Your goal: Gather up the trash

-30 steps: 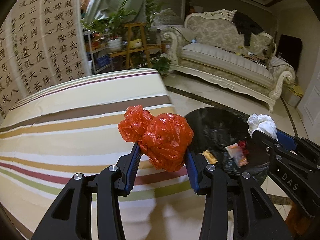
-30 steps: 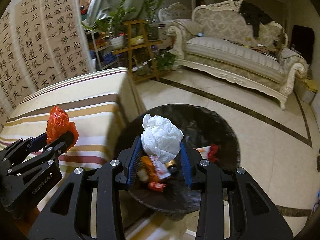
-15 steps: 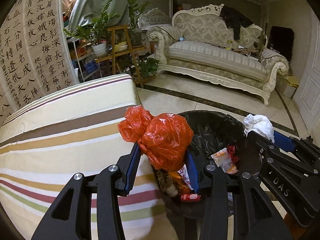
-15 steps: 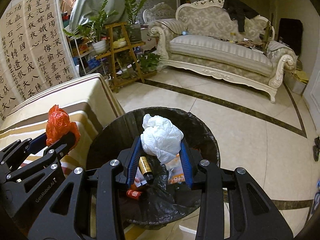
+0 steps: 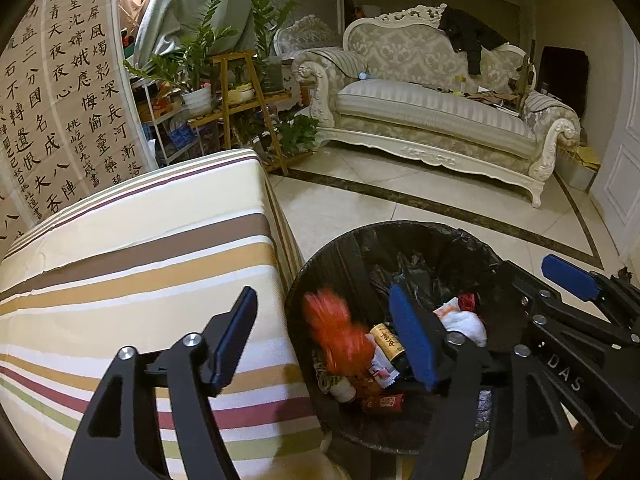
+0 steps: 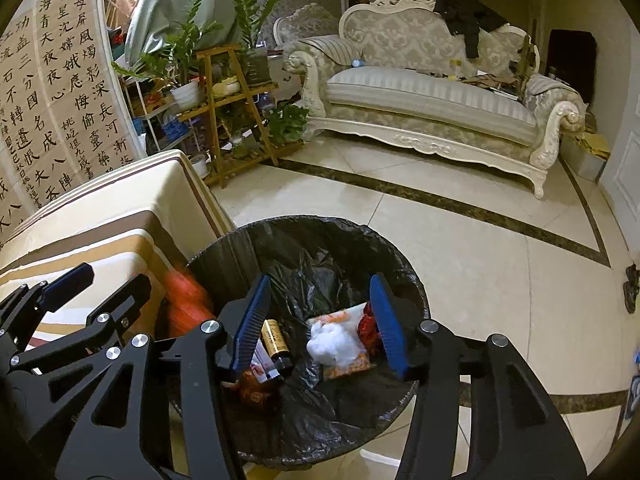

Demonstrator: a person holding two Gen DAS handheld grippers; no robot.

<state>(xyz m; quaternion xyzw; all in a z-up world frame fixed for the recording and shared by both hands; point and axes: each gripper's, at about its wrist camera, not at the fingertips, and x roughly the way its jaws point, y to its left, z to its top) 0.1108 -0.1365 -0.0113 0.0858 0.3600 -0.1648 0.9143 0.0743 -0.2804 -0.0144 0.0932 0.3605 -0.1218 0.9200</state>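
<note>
A round bin with a black liner (image 5: 404,232) (image 6: 320,226) stands on the floor beside the striped table. My left gripper (image 5: 324,338) is open and empty over the bin's left rim. A red plastic bag (image 5: 336,332) (image 6: 184,296), blurred, is below it inside the bin. My right gripper (image 6: 316,320) is open and empty over the bin. A crumpled white tissue (image 6: 334,342) (image 5: 464,324) lies in the bin on top of wrappers and a small gold bottle (image 6: 276,340).
The striped tablecloth table (image 5: 132,264) is at the left, its edge next to the bin. A cream sofa (image 5: 440,116), a wooden plant stand (image 5: 240,92) and tiled floor (image 6: 480,248) lie beyond.
Both grippers opened over the bin. The red bag dropped from the left gripper and the white tissue dropped from the right gripper into the bin.
</note>
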